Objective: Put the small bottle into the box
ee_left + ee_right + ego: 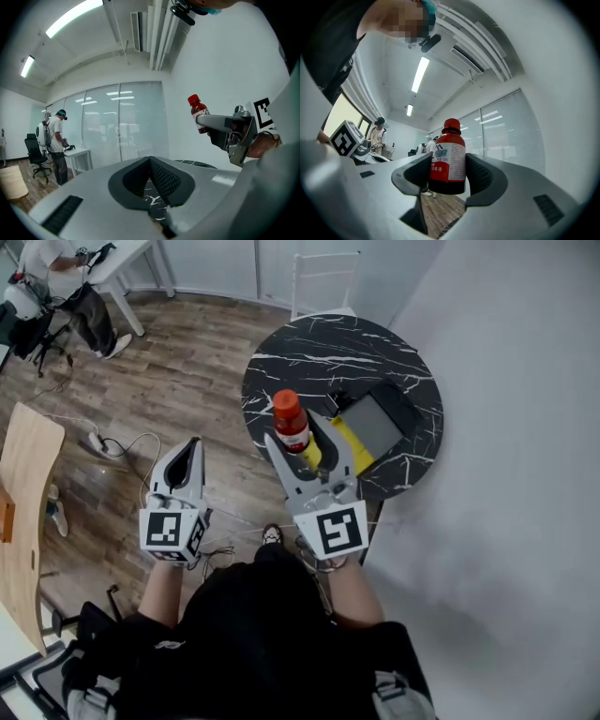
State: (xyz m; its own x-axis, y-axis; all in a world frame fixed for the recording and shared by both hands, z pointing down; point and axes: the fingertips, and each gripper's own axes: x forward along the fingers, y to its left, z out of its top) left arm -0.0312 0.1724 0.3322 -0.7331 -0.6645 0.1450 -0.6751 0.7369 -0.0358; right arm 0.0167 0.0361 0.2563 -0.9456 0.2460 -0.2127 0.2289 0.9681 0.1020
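Wood floor (187, 381), round black marble table (309, 362), white wall (506, 427), glass partitions (117, 122), ceiling lights (75, 16)

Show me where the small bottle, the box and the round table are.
small bottle (454, 161): right gripper view, on its label.
box (373, 425): head view, on its grey floor.
round table (291, 362): head view, on bare marbled top.

Red-capped bottle (292, 423) (white label), black white-veined table (309, 352).
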